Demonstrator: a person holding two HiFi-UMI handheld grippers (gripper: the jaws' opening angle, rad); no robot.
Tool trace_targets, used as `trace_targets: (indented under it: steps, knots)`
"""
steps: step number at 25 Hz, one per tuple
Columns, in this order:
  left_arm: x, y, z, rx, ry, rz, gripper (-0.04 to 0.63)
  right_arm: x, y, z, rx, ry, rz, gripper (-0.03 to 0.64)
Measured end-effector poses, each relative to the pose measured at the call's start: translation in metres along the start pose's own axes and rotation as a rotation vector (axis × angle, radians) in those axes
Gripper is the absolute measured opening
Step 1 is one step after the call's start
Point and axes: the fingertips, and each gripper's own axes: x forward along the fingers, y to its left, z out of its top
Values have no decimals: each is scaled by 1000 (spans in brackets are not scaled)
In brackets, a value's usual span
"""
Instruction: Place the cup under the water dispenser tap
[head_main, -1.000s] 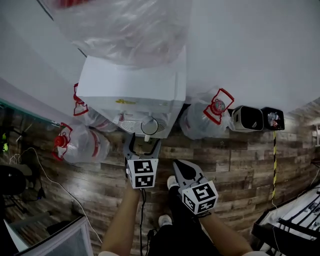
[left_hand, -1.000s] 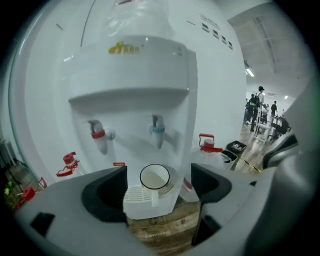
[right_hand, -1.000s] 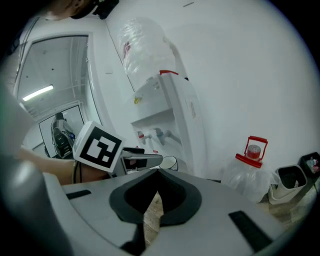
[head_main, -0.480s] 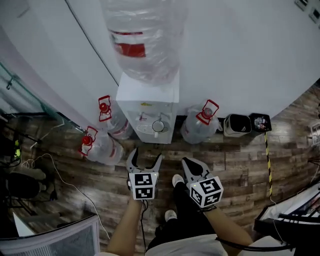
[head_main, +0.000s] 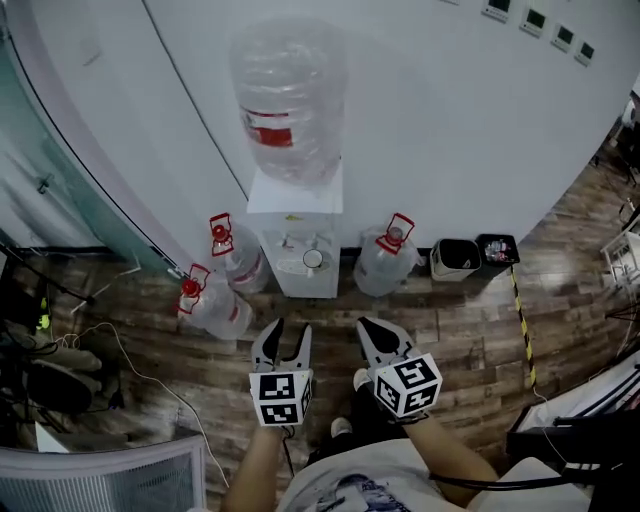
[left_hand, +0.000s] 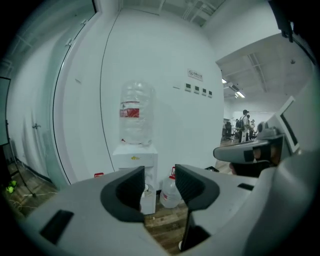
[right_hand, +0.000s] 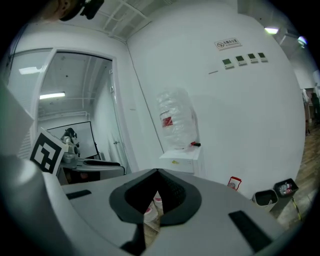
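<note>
The dispenser (head_main: 298, 245) stands on the floor (head_main: 470, 330) against a white wall (head_main: 450, 120), with a big clear bottle (head_main: 290, 105) upside down on top of it. The cup (head_main: 313, 259) sits in the dispenser's recess, under the taps. Two spare red-capped jugs (head_main: 222, 285) lie on the floor left of the dispenser and one more (head_main: 385, 262) stands to its right. Two small bins (head_main: 455, 258) stand further right of the dispenser.

Both grippers are held well in front of the dispenser, apart from it and from the cup. The left gripper (head_main: 287, 330) has its jaws half apart and closing, with nothing between them. The right gripper (head_main: 370, 328) has its jaw tips together and holds nothing.
</note>
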Motion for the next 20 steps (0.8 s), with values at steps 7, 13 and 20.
trace_targets:
  steps: [7,13,20]
  knots:
    - [-68,-37,22,-14,-39,18,140,-58,30,22,-31,-18,41,18]
    - [-84,-67,27,4,-51,40,83,-84,33,23,-35,-12,80,18]
    - [-86,-84,27,-10,-63,78,49,-100,23,32,-56,-28,103,18]
